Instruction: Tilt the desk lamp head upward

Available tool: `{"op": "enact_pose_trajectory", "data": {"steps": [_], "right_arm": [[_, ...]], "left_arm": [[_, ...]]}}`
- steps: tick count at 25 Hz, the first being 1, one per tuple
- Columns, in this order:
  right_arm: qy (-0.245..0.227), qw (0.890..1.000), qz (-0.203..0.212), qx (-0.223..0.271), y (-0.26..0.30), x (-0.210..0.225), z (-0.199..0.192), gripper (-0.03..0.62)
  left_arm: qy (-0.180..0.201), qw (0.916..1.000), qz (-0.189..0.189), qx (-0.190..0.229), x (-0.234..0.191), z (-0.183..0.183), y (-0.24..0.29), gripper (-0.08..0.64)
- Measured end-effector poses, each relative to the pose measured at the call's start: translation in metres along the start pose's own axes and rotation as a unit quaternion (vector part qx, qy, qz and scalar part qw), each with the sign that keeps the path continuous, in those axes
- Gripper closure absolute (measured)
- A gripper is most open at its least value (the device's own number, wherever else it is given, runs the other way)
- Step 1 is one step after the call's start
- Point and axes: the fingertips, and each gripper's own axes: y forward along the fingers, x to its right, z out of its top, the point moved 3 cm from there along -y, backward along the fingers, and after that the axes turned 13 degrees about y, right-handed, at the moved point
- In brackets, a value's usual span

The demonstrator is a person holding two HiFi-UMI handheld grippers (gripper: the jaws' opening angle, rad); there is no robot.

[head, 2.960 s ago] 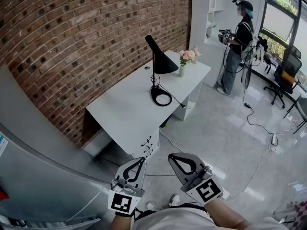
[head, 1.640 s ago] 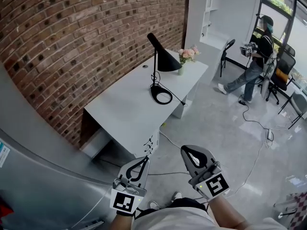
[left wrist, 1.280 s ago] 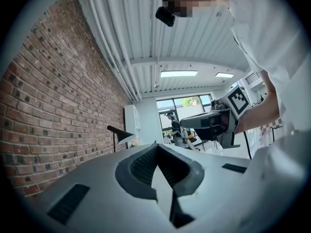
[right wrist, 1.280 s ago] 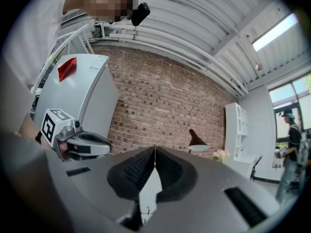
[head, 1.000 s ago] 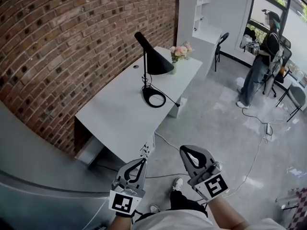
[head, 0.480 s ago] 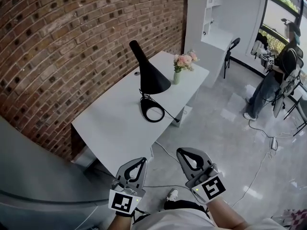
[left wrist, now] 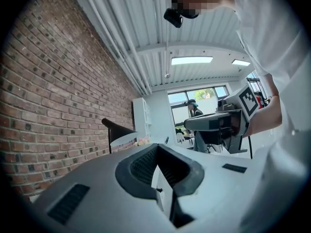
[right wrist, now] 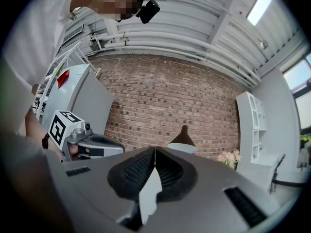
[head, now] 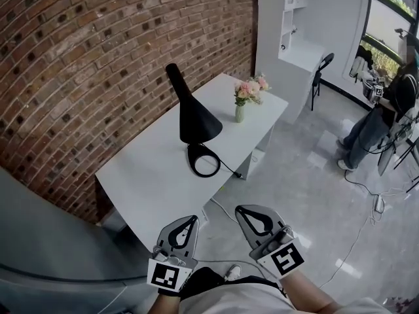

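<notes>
A black desk lamp (head: 194, 115) with a cone head stands on the white desk (head: 154, 175), its ring base (head: 203, 161) near the desk's middle and the head pointing down. It also shows far off as the lamp (left wrist: 118, 130) in the left gripper view and as the lamp (right wrist: 183, 139) in the right gripper view. My left gripper (head: 194, 218) and right gripper (head: 240, 210) hover low in the head view, short of the desk's near corner. Both are shut with nothing between the jaws, well apart from the lamp.
A vase of pink flowers (head: 246, 94) stands on the desk behind the lamp. A brick wall (head: 98, 57) backs the desk. A white shelf unit (head: 294, 18), a chair (head: 322, 64) and a person (head: 386, 110) are at the far right. Cables (head: 366, 195) lie on the floor.
The desk and lamp have drawn closer in the head view. The person in the background has moved to the right. Both grippers stay shut and low.
</notes>
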Motion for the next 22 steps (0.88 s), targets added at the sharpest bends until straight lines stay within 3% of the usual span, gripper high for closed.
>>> {"op": "enact_pose_trajectory", "data": {"steps": [11, 22], "right_arm": [[0.000, 1.000, 0.001, -0.004, 0.030, 0.035, -0.004, 0.574], [-0.002, 1.000, -0.007, -0.002, 0.100, 0.091, 0.003, 0.574]], "left_arm": [[-0.001, 0.9999, 0.000, 0.013, -0.022, -0.011, 0.051, 0.552], [-0.010, 0.9993, -0.032, 0.016, -0.067, -0.062, 0.149, 0.552]]}}
